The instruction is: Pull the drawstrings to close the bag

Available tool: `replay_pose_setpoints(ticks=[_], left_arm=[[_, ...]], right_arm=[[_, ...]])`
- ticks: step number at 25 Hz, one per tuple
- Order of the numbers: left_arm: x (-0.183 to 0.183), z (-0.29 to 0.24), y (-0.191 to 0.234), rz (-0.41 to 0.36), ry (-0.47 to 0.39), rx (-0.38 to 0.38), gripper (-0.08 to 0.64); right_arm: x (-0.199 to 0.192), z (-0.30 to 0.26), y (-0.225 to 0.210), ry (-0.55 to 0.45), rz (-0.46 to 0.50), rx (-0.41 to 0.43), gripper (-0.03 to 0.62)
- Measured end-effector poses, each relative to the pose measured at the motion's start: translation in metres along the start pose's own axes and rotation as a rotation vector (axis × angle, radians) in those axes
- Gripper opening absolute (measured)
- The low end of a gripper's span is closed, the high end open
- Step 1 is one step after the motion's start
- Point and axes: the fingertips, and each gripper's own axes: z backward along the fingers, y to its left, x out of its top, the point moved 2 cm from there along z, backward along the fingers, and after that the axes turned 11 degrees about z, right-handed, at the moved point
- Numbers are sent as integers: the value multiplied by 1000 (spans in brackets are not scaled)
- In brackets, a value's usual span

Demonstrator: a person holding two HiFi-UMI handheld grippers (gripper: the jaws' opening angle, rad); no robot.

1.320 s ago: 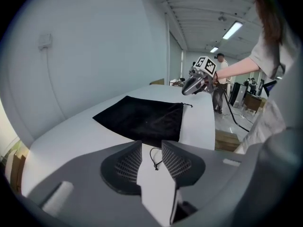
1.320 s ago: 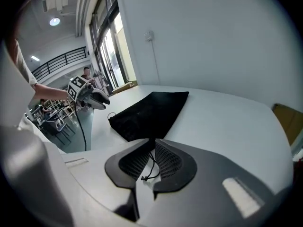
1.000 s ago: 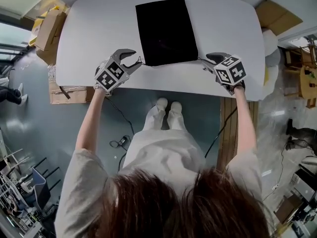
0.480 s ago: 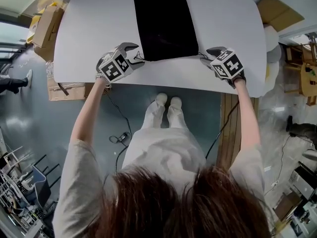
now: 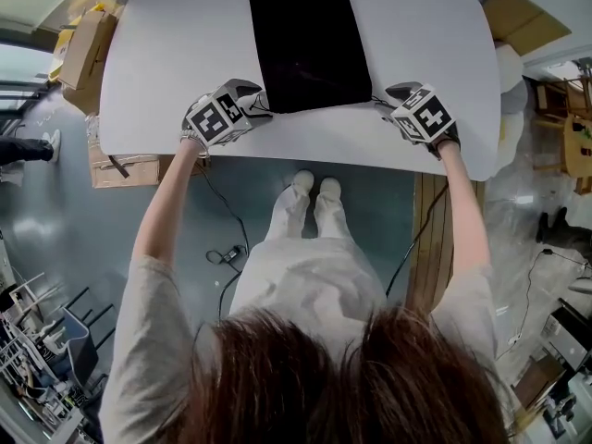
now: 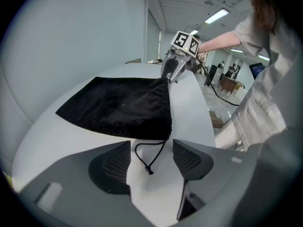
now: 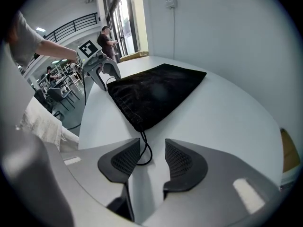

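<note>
So, L tongs (image 6: pixel 151 151) just opened, R tongs (image 7: pixel 153 148) closing yet open, drawstrings (image 6: pixel 149 170) loose between each.

The bag (image 5: pixel 310 44) is matt black velvety cloth; the table (image 5: pixel 435 54) is smooth, matt white.

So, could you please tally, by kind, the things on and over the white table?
Black velvety fabric drawstring bag: 1
Thin black drawstring loops, one left, one right: 2
Grey two-jaw grippers, left gripper and right gripper, jaws apart around a loop each, left having just opened, right just closing a little: 2
Total: 5
</note>
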Motion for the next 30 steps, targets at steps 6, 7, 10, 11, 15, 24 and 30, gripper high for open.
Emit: replay_pose_setpoints(ticks=[6,7,10,11,15,24,30], left_arm=[[-1,-1,-6,16,5,-24,221],[-2,0,-6,21,3,-21,218],[-3,1,-7,37,-1,-12,207],[-3,0,-7,42,-3,-9,202],[-4,-1,-9,52,-5,-7,184],[-7,-2,-19,59,9,-11,98],[-11,-4,-25,108,26,-34,16]], right_arm=[[1,0,0,12,11,-14,170],[1,-1,1,15,17,-12,169],[2,-1,5,26,46,-6,151],[2,-1,6,30,58,-4,144],[3,-2,9,52,99,11,115],[6,-3,16,121,183,43,29],[7,-5,15,147,178,62,12]])
